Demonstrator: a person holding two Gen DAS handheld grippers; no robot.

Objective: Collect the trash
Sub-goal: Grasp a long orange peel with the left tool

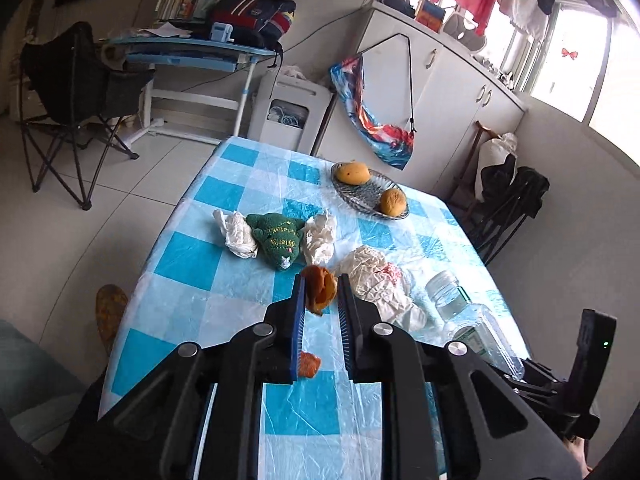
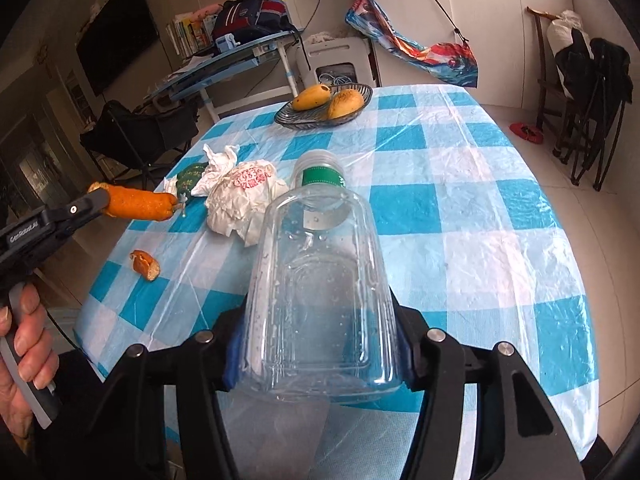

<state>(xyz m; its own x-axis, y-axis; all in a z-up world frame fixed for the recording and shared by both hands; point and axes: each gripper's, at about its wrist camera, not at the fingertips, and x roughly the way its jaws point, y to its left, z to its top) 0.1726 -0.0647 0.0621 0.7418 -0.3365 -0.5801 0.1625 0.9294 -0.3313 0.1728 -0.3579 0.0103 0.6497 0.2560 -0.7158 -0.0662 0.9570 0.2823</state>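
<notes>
Now left gripper [image 1: 322, 294] clamps orange peel [image 1: 319, 289], right gripper [image 2: 320, 364] grips empty plastic bottle [image 2: 318, 280]; keep both squeezes firm, lift clear of the crumpled wrapper [image 2: 244, 200]

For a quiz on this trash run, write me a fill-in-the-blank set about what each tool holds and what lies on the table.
1. The left tool is shut on a piece of orange ____.
2. The right tool grips a clear plastic ____.
3. The glass dish holds ____ yellow fruits.
4. The green plush toy lies between two crumpled white ____.

Missing words: peel; bottle; two; tissues
</notes>
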